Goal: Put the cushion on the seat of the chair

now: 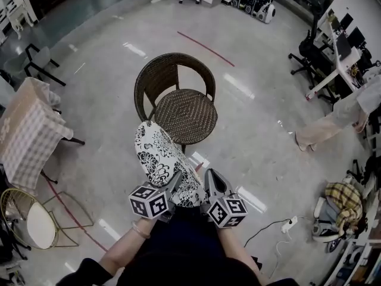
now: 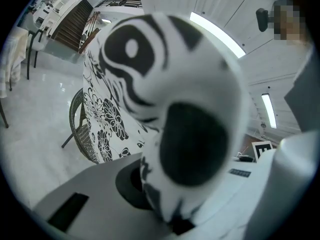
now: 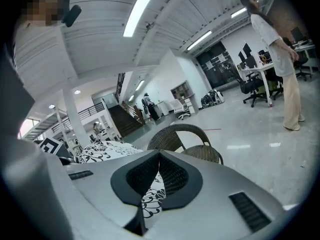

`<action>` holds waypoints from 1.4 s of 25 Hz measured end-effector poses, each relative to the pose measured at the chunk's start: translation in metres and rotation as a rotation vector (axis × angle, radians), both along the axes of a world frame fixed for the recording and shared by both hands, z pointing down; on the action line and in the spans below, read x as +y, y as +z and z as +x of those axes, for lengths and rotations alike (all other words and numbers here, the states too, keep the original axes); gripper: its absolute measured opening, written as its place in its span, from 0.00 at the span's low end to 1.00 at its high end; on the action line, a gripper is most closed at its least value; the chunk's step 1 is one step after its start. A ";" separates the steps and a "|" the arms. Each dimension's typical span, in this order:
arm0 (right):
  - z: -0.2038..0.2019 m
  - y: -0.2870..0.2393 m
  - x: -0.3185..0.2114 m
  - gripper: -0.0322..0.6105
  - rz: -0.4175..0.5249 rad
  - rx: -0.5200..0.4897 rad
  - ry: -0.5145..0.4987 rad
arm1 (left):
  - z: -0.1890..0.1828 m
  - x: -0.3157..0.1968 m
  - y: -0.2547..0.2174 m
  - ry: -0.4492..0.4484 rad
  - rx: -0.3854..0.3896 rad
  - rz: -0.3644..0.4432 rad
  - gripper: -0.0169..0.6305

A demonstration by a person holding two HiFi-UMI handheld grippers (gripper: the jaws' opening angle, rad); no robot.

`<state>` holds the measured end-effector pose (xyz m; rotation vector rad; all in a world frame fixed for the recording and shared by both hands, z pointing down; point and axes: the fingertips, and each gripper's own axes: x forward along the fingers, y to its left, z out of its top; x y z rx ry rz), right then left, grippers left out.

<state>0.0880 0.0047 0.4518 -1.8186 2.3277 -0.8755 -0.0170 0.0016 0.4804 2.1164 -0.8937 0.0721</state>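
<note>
A black-and-white floral cushion hangs in the air just in front of a dark wicker chair, its far end near the front rim of the round woven seat. My left gripper is shut on the cushion's near edge, and the fabric fills most of the left gripper view. My right gripper is shut on the same edge beside it, with a fold of the cushion pinched between its pads. The chair stands straight ahead in the right gripper view.
A table with a checked cloth and a gold wire chair stand at the left. A person walks at the right near desks and office chairs. A power strip and bags lie at the lower right.
</note>
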 end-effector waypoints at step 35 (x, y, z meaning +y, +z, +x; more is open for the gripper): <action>0.091 0.022 -0.206 0.04 -0.029 -0.123 -0.004 | 0.113 -0.221 0.049 0.110 -0.036 -0.077 0.07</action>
